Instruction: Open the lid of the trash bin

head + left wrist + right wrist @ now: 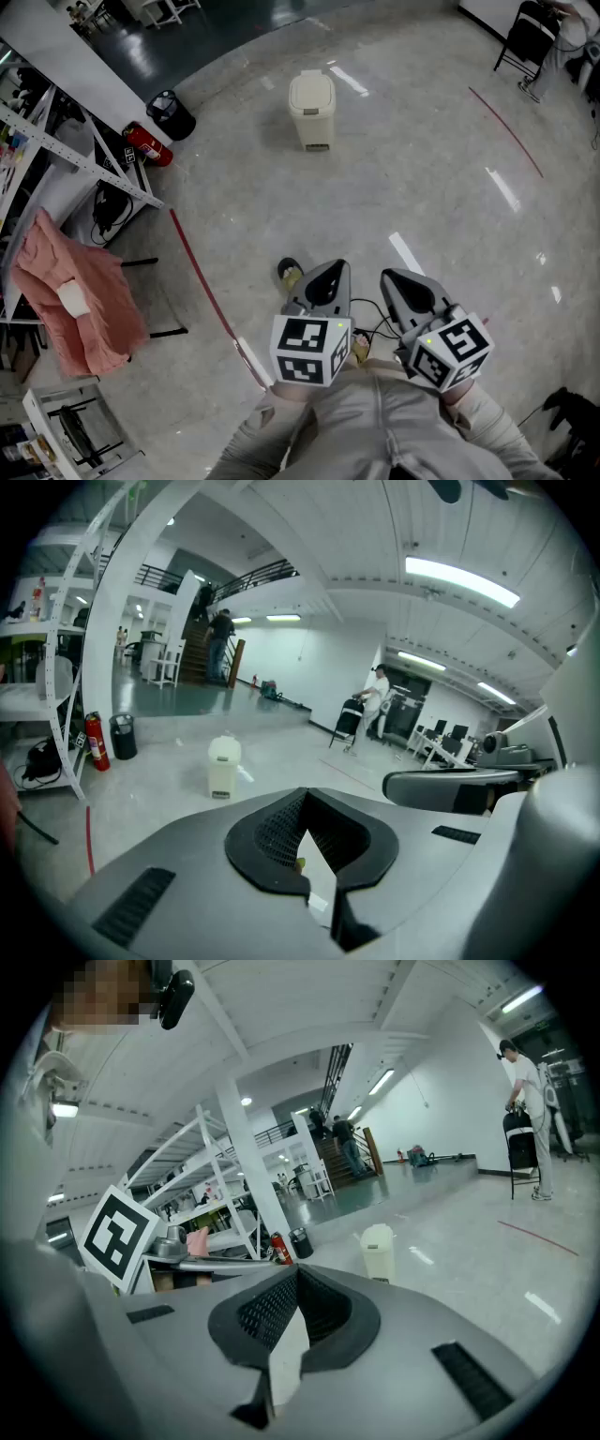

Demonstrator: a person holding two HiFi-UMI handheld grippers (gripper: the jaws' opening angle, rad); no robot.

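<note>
Cream trash bin (312, 117) upright on the grey floor (422, 178), lid (311, 91) down, well ahead of both grippers. Left gripper (330, 273) and right gripper (395, 277) side by side near the body, each with jaws pressed together on nothing. Red fire extinguisher (148, 145) and black bucket (171, 114) off to the bin's left.

**Trash bin** (311, 111): smooth cream plastic with a faint sheen on the lid.
**Floor** (422, 178): polished and glossy, throwing back the ceiling lights as bright streaks.
**Left tongs** (328, 274) and **right tongs** (401, 281): matt grey plastic shells. The black inner pads (277, 832) carry a fine ribbed grid and look rough.
**Marker cube** (309, 349): matt faces printed black on white.
**Pink cloth** (70, 295): soft, creased and matt.
**Shelving frame** (70, 155): white-painted metal.
**Fire extinguisher** (148, 145): glossy red.
**Sleeve** (375, 422): matt grey cloth.
</note>
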